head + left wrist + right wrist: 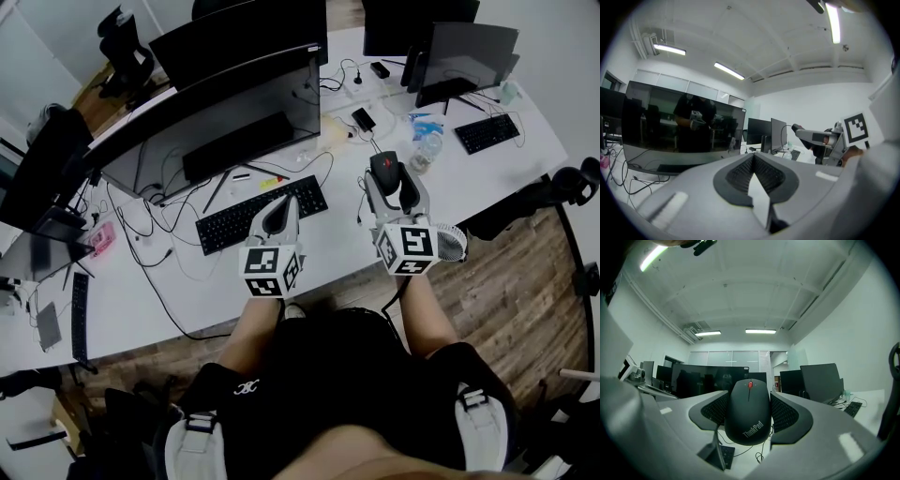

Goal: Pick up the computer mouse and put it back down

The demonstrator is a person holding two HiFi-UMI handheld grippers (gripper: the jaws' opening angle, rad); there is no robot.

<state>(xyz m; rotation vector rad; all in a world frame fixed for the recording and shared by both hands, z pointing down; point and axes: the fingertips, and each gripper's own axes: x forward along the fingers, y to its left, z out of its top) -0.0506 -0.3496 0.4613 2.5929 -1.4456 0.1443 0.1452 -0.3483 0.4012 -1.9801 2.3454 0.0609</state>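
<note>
A black computer mouse (748,411) with a red scroll wheel sits clamped between the jaws of my right gripper (749,413), lifted above the white desk (337,246). In the head view the mouse (383,170) shows at the tip of the right gripper (389,184), right of the black keyboard (260,214). My left gripper (278,217) hovers over the keyboard's right part with its jaws pressed together and nothing between them. In the left gripper view the left gripper (753,169) points level at the big monitor (684,124).
A wide dark monitor (216,122) stands behind the keyboard with cables (159,244) trailing under it. A second keyboard (487,132), a plastic bottle (427,148) and another monitor (464,56) lie at the right. A white round object (451,242) sits by the desk's front edge.
</note>
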